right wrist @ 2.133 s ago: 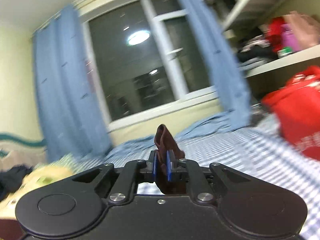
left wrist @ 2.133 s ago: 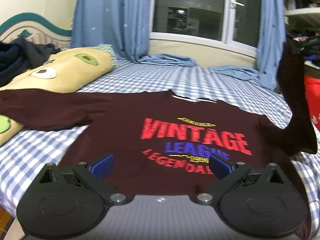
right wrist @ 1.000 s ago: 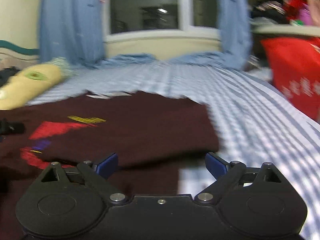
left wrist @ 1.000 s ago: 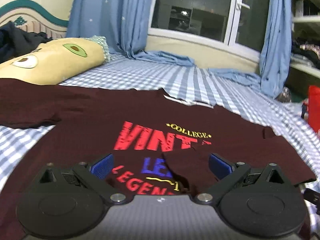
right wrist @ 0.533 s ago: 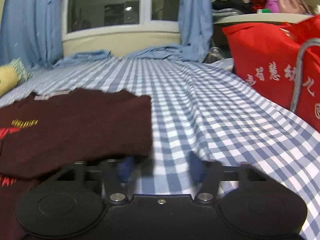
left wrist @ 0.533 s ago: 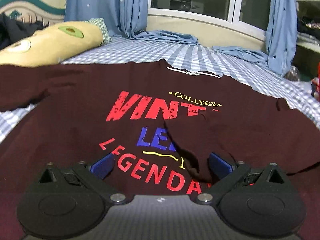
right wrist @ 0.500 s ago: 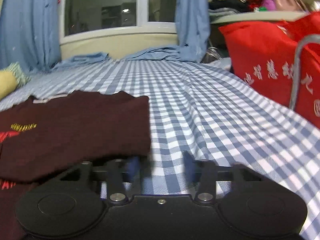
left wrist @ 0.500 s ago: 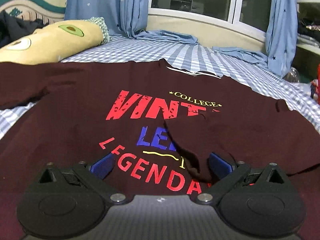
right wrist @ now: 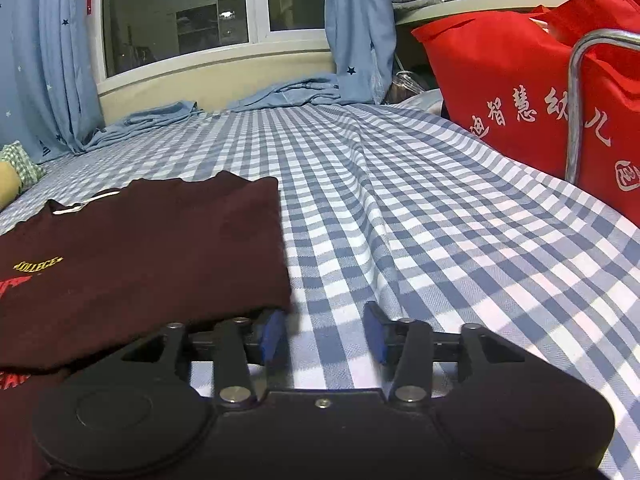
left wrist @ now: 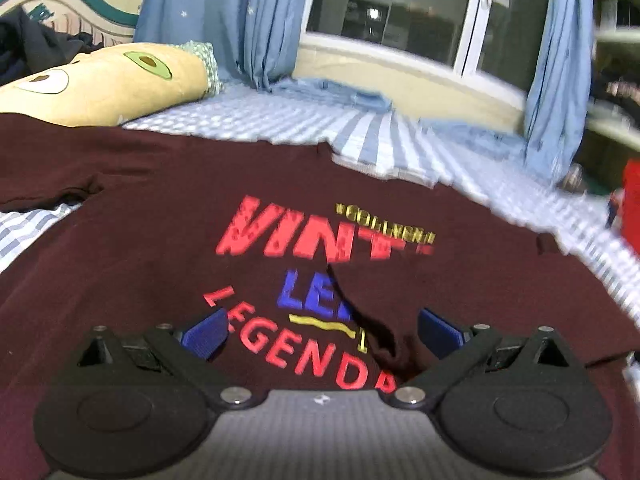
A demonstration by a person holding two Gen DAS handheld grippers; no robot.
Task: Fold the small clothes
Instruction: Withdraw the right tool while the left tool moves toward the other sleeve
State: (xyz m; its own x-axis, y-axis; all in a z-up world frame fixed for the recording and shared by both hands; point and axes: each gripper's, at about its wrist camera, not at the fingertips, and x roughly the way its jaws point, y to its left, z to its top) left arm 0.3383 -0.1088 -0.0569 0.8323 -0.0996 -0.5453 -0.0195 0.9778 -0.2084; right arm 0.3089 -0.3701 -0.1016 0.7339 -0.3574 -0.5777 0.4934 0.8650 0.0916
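Observation:
A dark maroon T-shirt with red, blue and yellow lettering lies print up on the checked bed sheet. Its right sleeve side is folded over onto the chest and covers part of the print. Its left sleeve lies spread out. My left gripper is open and empty, low over the shirt's lower front. In the right wrist view the folded edge of the shirt lies at the left. My right gripper is partly open and empty over the sheet, right beside that edge.
A long yellow avocado-print pillow lies at the back left, with dark clothes behind it. A red bag and a metal rail stand at the bed's right side. Blue curtains and a window are at the back.
My right gripper let go of the sleeve after laying it over the chest, drew back to the right edge, and its fingers have narrowed. My left gripper stays open, shifting a little.

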